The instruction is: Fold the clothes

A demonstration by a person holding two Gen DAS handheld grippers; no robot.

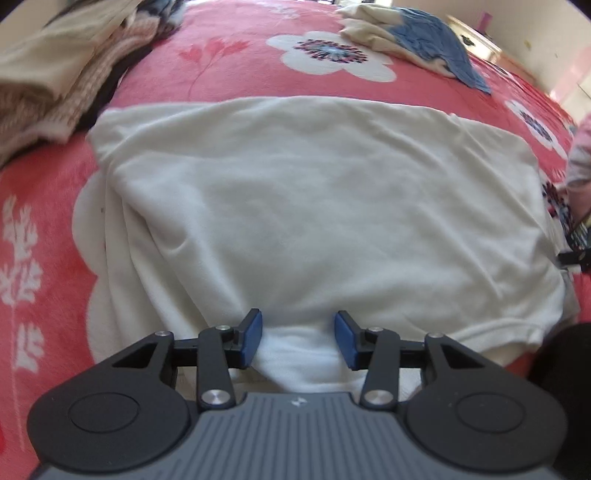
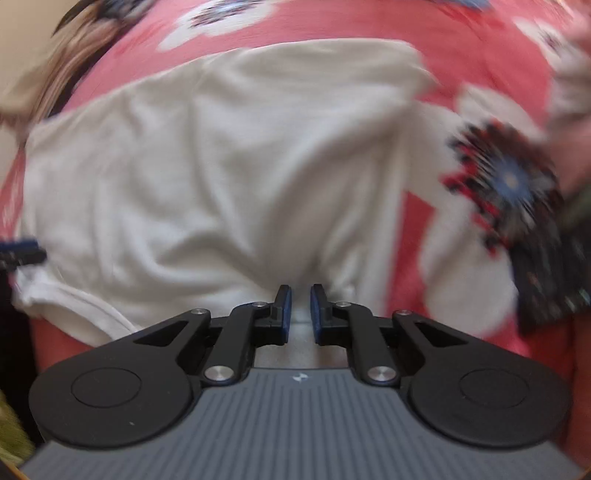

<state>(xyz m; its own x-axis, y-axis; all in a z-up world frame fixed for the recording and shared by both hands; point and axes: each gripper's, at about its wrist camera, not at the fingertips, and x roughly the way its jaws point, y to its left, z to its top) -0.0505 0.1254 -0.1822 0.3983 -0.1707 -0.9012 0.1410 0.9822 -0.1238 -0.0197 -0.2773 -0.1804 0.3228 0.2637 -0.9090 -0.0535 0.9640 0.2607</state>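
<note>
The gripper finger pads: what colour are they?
Blue pads, clearest in the left wrist view.

Pink floral blanket [image 1: 229, 77]

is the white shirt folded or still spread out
Partly folded. The white shirt lies as a flat, wide rectangle on the blanket, with no sleeves sticking out and a layered edge near the left gripper.

A home bedroom. A bed spread with a pink floral blanket [image 1: 229, 70] carries heaps of clothes [image 1: 55, 74] at its far corners. Pale walls [image 1: 546, 33] rise beyond the bed's far edge.
</note>
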